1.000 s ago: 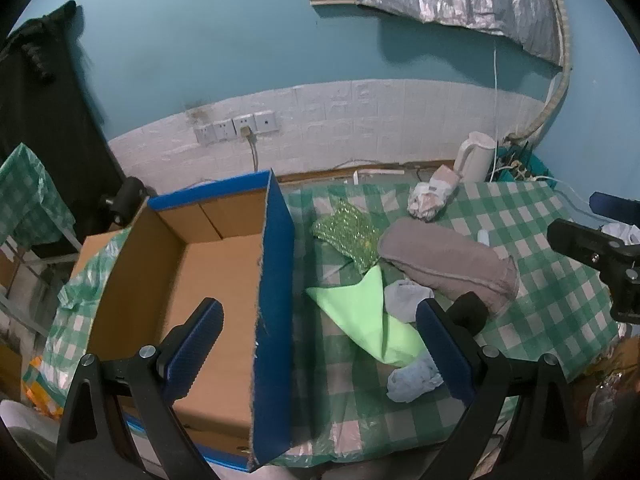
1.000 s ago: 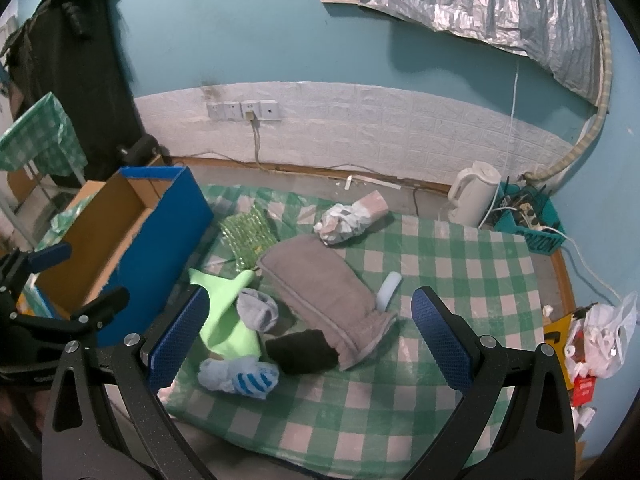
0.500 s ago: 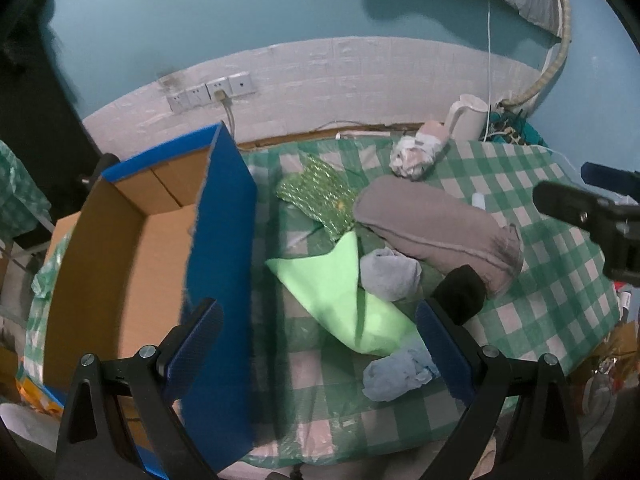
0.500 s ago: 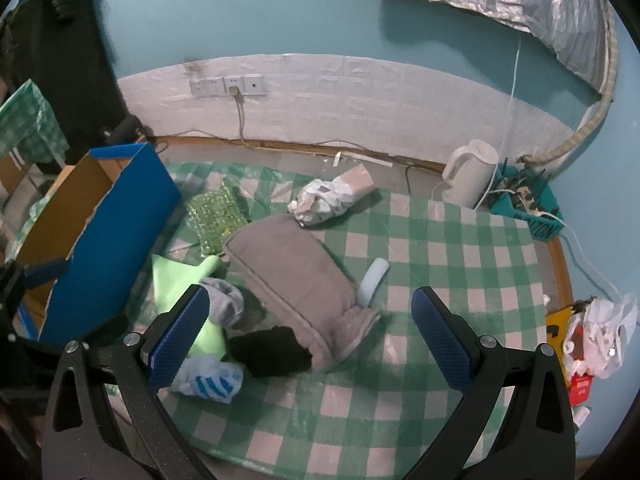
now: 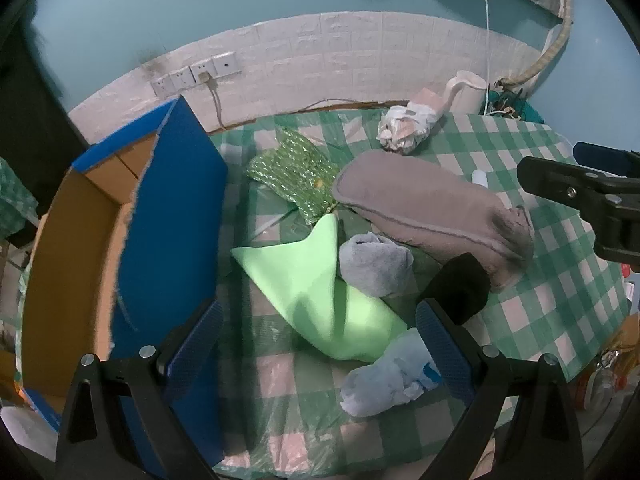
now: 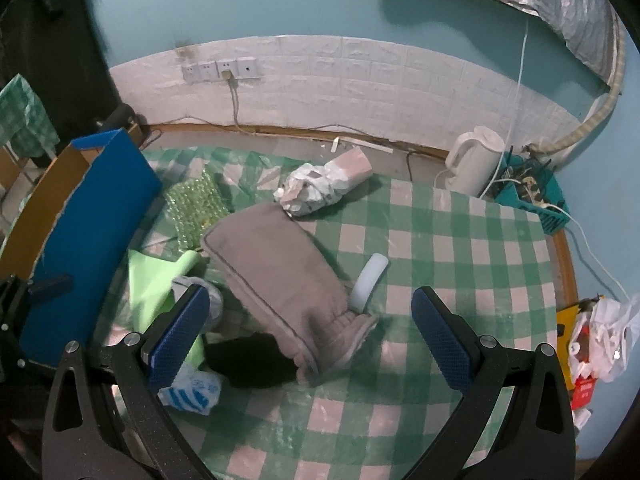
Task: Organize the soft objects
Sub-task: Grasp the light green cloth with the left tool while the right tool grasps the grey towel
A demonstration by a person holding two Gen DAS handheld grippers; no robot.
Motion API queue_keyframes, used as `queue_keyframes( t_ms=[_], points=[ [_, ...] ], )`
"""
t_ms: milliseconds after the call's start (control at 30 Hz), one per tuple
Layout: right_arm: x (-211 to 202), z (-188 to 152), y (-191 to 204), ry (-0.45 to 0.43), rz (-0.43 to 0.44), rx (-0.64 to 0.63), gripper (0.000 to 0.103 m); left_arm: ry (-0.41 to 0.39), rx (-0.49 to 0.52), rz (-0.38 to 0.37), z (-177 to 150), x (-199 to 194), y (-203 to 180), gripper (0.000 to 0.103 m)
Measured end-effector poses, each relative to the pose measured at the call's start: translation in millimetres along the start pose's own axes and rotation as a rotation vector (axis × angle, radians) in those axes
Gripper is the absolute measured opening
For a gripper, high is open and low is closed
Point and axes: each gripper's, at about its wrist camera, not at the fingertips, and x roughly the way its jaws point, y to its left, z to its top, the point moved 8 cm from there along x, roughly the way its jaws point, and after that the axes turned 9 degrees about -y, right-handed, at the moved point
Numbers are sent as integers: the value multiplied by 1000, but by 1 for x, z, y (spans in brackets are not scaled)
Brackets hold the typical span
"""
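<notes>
Soft things lie on a green checked tablecloth (image 6: 440,240): a long grey-brown mitt (image 5: 424,204) (image 6: 280,272), a light green cloth (image 5: 312,280) (image 6: 156,276), a grey sock ball (image 5: 374,264), a black sock (image 5: 460,286) (image 6: 252,362), a pale blue striped sock (image 5: 384,384) (image 6: 192,390), a green beaded pad (image 5: 296,172) (image 6: 196,208) and a crumpled white-pink bundle (image 5: 408,128) (image 6: 320,184). An open blue cardboard box (image 5: 160,216) (image 6: 88,208) stands at the left. My left gripper (image 5: 320,344) is open above the green cloth. My right gripper (image 6: 308,332) is open above the mitt's cuff.
A white kettle (image 6: 476,164) and a teal basket of cables (image 6: 528,192) stand at the back right by the tiled wall. A small white tube (image 6: 370,280) lies beside the mitt. Plastic bags (image 6: 604,344) sit off the table's right edge.
Both grippers have moved forward and down toward the pile of soft things; the left one has also shifted right, away from the box. Both stay open.
</notes>
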Motion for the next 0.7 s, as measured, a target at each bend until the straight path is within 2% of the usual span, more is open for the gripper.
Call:
queue_keyframes(
  t_ms=[400, 700],
  points=[
    [22, -8, 2, 39, 13, -18, 101, 65, -22, -4, -9, 33, -6, 98],
    [41, -12, 5, 71, 21, -45, 101, 97, -67, 18, -11, 48, 14, 98]
  ],
)
